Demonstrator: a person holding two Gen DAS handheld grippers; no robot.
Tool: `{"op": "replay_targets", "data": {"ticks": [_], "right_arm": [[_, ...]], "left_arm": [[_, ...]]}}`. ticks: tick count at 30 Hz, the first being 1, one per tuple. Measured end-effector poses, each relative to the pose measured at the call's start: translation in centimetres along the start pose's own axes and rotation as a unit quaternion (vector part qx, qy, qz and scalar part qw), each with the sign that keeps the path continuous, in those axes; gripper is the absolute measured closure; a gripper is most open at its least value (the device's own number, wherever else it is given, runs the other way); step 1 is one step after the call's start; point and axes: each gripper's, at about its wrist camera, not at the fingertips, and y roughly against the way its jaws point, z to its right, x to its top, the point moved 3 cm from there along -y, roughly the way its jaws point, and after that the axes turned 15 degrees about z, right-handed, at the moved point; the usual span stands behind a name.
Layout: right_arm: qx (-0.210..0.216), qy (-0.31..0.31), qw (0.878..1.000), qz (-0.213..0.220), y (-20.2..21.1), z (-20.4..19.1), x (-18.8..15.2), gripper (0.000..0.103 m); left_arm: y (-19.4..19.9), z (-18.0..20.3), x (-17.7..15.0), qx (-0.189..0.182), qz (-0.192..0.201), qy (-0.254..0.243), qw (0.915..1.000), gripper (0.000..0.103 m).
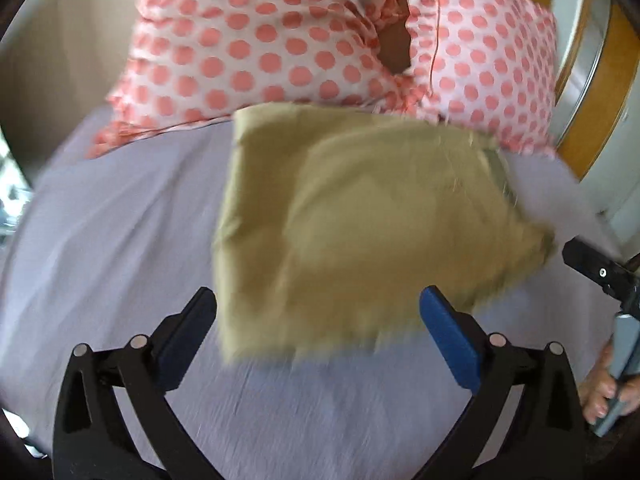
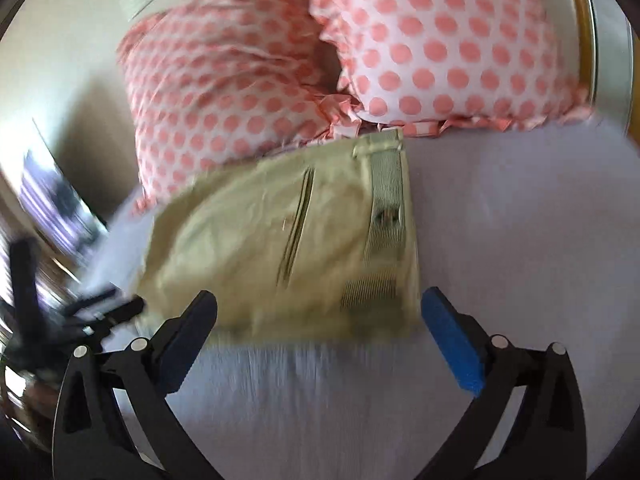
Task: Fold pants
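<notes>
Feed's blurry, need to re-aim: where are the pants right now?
The folded khaki pants lie on the lavender sheet, just ahead of both open grippers, far edge against the polka-dot pillows; centre-right in the left view, centre in the right.

Both grippers, left (image 1: pixel 318 312) and right (image 2: pixel 319 314): black frames, silver rivets, blue pads; bare-skinned hand (image 1: pixel 604 392) at 4 o'clock.

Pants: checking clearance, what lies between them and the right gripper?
Nothing but bare sheet, in the right wrist view. The open right gripper faces the pants, whose near edge shows between its fingertips.
</notes>
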Motion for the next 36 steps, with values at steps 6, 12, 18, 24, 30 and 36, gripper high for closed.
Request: {"op": "replay_targets", "data": {"ticks": [6,12,18,24,30,36], "right_arm": [[-0.034,0.044,0.998,-0.017,-0.2,-3.0,-5.8,0.001],[-0.063,0.062,0.996,-0.02,-1.1,-3.7,-6.6,0.001],[-0.088,0.095,0.991,-0.014,-1.0,-4.3,-7.5,0.001],[-0.089,0.096,0.991,-0.015,-1.0,-4.3,-7.4,0.001],[-0.091,0.095,0.991,-0.014,-1.0,-4.3,-7.4,0.001],[-0.091,0.096,0.991,-0.014,-1.0,-4.3,-7.4,0.001]], "left_arm": [[1.5,1.2,-5.0,0.032,-0.009,-0.024,0.9992,0.002],[1.1,0.9,-6.0,0.05,-0.01,-0.004,0.9987,0.002],[1.7,0.9,-6.6,0.062,0.017,0.005,0.9979,0.002],[1.7,1.0,-6.6,0.064,0.022,0.006,0.9977,0.002],[1.7,1.0,-6.6,0.063,0.023,0.005,0.9977,0.002],[1.7,1.0,-6.6,0.063,0.023,0.005,0.9977,0.002]]}}
